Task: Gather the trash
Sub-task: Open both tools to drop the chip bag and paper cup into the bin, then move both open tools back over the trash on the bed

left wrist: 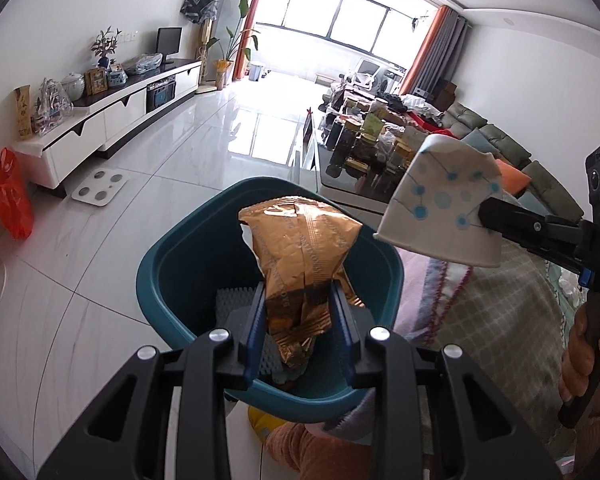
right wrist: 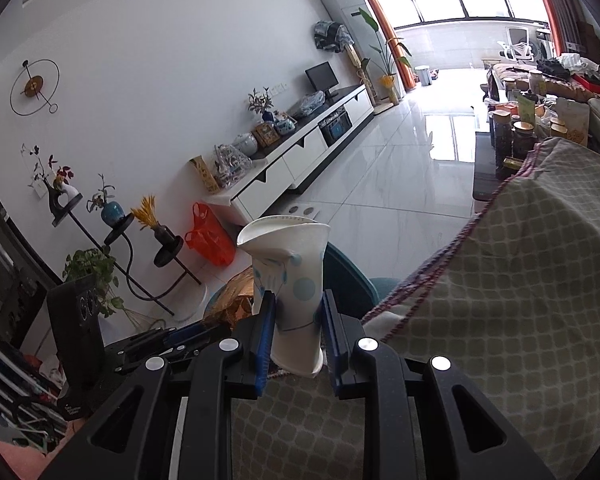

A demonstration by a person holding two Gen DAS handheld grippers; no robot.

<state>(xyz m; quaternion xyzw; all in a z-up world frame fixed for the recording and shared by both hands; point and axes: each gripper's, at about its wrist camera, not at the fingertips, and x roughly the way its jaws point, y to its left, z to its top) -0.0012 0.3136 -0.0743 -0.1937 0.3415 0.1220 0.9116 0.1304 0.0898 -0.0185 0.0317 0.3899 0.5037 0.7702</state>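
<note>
L gripper [left wrist: 300, 312] clamped on gold wrapper [left wrist: 300, 248] over teal bin [left wrist: 172, 280]; bin bottom mostly hidden. R gripper [right wrist: 296, 320] clamped on crushed paper cup [right wrist: 288, 280]; wrapper text illegible.

You see a shiny, crinkly gold foil wrapper [left wrist: 300, 256] above the smooth plastic bin [left wrist: 172, 264]. Beside the bin, your paper cup [right wrist: 288, 280] looks matt, and the floor [left wrist: 148, 184] glossy.
</note>
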